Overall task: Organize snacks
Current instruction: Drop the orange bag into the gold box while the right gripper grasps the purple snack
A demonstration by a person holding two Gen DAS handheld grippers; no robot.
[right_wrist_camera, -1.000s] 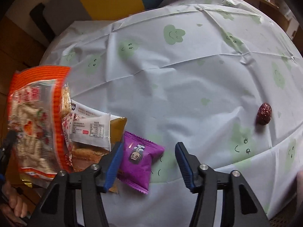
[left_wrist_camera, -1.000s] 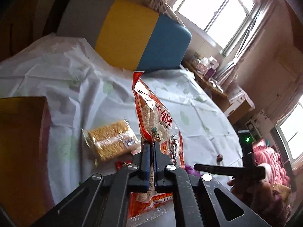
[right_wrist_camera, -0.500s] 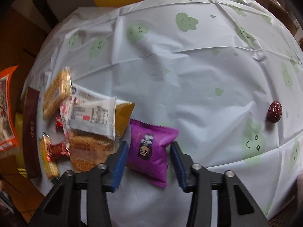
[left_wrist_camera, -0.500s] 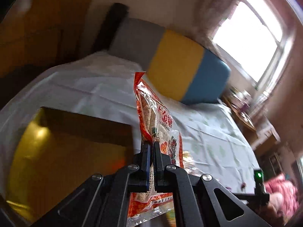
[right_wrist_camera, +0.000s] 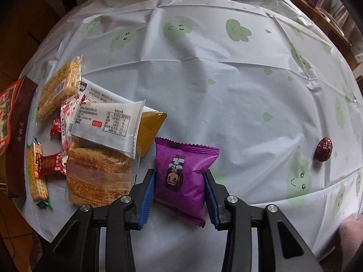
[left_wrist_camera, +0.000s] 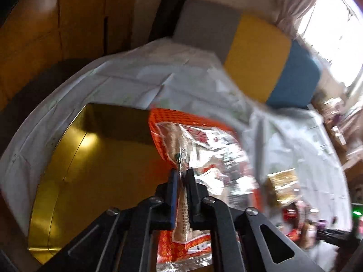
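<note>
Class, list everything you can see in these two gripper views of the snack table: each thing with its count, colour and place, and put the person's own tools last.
Tablecloth: one, pale with green smiley shapes, covering the table.
Box: one, gold inside, at the table's left edge.
Orange snack bag: one, orange and clear, held over the box.
Purple packet: one, near edge of the table.
Snack pile: several wrappers, white, tan, red, yellow, left of the purple packet.
Red date: one, dark red, alone on the right.
Cushion: one, grey, yellow, blue, behind the table.
Left gripper: black, jaws pinching the orange snack bag.
Right gripper: black with blue pads, jaws against the purple packet's sides.
</note>
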